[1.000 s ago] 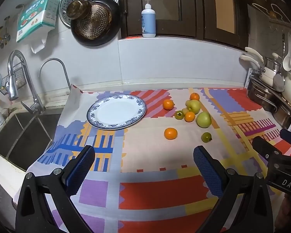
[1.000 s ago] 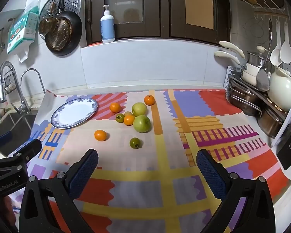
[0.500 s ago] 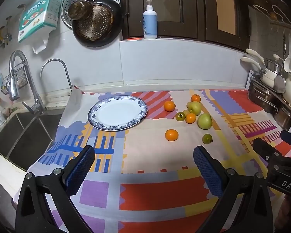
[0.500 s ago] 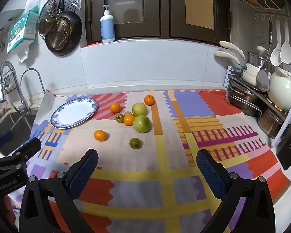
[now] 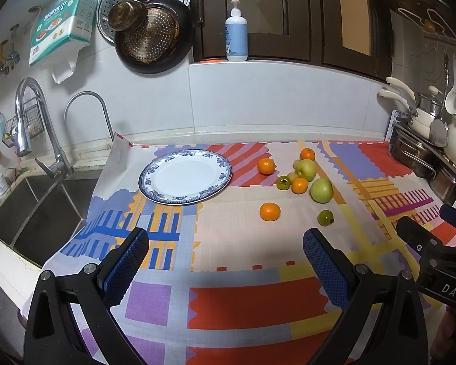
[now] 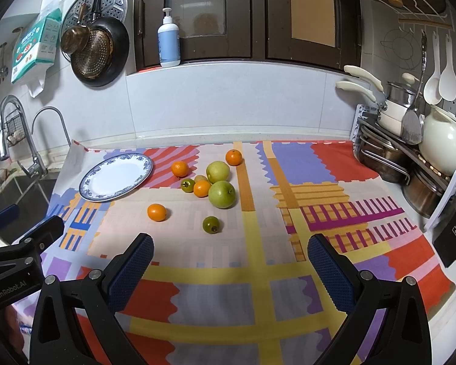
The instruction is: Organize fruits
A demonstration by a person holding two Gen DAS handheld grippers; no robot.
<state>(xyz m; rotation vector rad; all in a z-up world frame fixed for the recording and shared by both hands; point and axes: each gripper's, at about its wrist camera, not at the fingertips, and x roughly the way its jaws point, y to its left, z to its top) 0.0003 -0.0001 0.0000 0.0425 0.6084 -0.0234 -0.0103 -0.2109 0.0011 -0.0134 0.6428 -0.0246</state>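
Observation:
A blue-rimmed white plate [image 5: 185, 179] [image 6: 116, 176] lies bare on the patterned cloth, left of the fruit. Several fruits lie loose to its right: two green apples [image 5: 321, 190] [image 6: 222, 194], several oranges, the nearest one [image 5: 270, 211] [image 6: 157, 212] set apart, and small dark green fruits [image 5: 325, 217] [image 6: 211, 224]. My left gripper [image 5: 225, 261] hangs open over the near cloth, short of the plate and fruit. Likewise open and holding nothing, my right gripper [image 6: 229, 266] hovers in front of the fruit cluster.
A sink [image 5: 24, 203] with a tap [image 5: 30, 121] is at the left. A rack of pots and a white jug [image 6: 440, 146] stands at the right. A pan [image 5: 155, 39] hangs on the wall, and a soap bottle [image 5: 236, 32] sits on the sill.
Both grippers have stayed open. The left wrist view has shifted slightly, so plate and fruit sit a touch higher and further right; the right view is nearly unchanged.

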